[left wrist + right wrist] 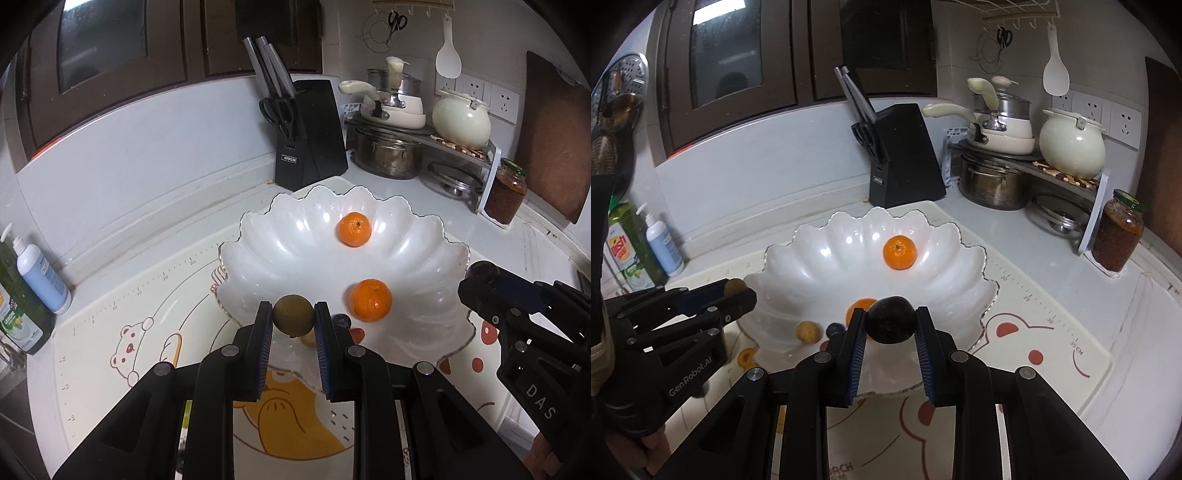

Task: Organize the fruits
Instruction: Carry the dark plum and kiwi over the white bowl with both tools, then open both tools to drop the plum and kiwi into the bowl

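Observation:
A white scalloped bowl (295, 251) stands on a cartoon mat; it also shows in the right wrist view (827, 258). It holds two oranges (354, 229) (370, 300), a small yellow fruit (807, 331) and a small dark blue fruit (834, 328). My left gripper (293, 315) is shut on a brown-green round fruit (293, 314) over the bowl's near rim. My right gripper (891, 320) is shut on a dark plum (892, 319) above the bowl's near side. Each gripper shows in the other's view: the right gripper (476, 277) and the left gripper (738, 291).
A black knife block (308, 136) stands behind the bowl. Pots and a cream kettle (461, 120) sit on a rack at the back right, with a jar (506, 192) beside it. Soap bottles (42, 273) stand at the left wall. A wooden board (554, 140) leans at the far right.

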Demonstrator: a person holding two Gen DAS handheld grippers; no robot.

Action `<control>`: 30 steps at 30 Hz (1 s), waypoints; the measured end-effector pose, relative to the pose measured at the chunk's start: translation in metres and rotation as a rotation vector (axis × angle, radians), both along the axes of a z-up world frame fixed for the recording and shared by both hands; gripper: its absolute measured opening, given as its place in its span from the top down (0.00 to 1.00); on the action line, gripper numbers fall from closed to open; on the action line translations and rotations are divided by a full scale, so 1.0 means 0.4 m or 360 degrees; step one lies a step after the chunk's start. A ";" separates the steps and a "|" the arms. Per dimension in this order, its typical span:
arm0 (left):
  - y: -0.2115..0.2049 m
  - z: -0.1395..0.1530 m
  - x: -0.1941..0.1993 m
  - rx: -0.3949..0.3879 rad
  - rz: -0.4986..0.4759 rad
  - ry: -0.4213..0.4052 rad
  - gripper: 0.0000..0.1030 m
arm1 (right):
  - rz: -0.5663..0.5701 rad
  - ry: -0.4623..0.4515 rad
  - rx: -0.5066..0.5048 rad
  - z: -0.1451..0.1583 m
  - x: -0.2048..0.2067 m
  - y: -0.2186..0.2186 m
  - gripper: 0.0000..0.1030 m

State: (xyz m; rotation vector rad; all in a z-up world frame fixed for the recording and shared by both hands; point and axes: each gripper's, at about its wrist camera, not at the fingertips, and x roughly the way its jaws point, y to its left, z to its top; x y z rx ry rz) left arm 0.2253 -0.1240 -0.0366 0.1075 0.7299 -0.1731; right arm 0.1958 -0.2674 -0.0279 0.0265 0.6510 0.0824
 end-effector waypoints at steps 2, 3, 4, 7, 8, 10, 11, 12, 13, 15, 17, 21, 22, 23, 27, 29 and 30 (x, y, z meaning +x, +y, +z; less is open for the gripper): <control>-0.002 -0.007 0.013 -0.0002 0.0004 0.0011 0.78 | -0.0011 0.0006 0.0000 -0.005 0.013 -0.007 0.73; -0.002 -0.010 0.018 -0.0002 0.0006 0.0013 0.78 | -0.0016 0.0010 0.0001 -0.007 0.018 -0.009 0.73; -0.003 -0.013 0.023 -0.0001 0.0009 0.0016 0.78 | -0.0022 0.0015 0.0003 -0.012 0.026 -0.013 0.73; -0.004 -0.022 0.039 0.0003 0.0018 0.0024 0.78 | -0.0033 0.0031 0.0002 -0.022 0.043 -0.018 0.73; -0.004 -0.025 0.044 0.0003 0.0020 0.0026 0.78 | -0.0037 0.0037 0.0001 -0.027 0.049 -0.020 0.73; -0.005 -0.032 0.055 0.0004 0.0025 0.0035 0.78 | -0.0046 0.0050 0.0001 -0.037 0.060 -0.023 0.73; -0.006 -0.035 0.060 0.0005 0.0027 0.0038 0.78 | -0.0051 0.0056 0.0002 -0.041 0.066 -0.024 0.73; -0.007 -0.036 0.063 0.0007 0.0028 0.0039 0.77 | -0.0054 0.0060 0.0003 -0.044 0.070 -0.025 0.73; -0.008 -0.039 0.068 0.0009 0.0029 0.0041 0.77 | -0.0056 0.0064 0.0004 -0.047 0.074 -0.026 0.73; -0.010 -0.042 0.073 0.0014 0.0029 0.0043 0.77 | -0.0057 0.0071 0.0005 -0.053 0.082 -0.028 0.73; -0.011 -0.044 0.076 0.0015 0.0029 0.0044 0.77 | -0.0054 0.0082 0.0005 -0.059 0.088 -0.030 0.73; -0.014 -0.048 0.081 0.0011 0.0035 0.0051 0.73 | -0.0045 0.0094 0.0007 -0.067 0.095 -0.031 0.73; -0.013 -0.049 0.082 0.0012 0.0041 0.0054 0.69 | -0.0044 0.0091 0.0004 -0.067 0.094 -0.030 0.72; -0.013 -0.049 0.081 0.0010 0.0046 0.0051 0.63 | -0.0044 0.0089 -0.0005 -0.068 0.094 -0.029 0.72; -0.007 -0.048 0.077 0.0021 0.0065 0.0049 0.56 | -0.0051 0.0074 -0.0028 -0.066 0.090 -0.024 0.49; -0.003 -0.047 0.074 0.0020 0.0076 0.0043 0.50 | -0.0084 0.0048 -0.0047 -0.061 0.083 -0.026 0.40; -0.001 -0.046 0.072 0.0022 0.0083 0.0040 0.46 | -0.0096 0.0039 -0.0052 -0.058 0.081 -0.027 0.36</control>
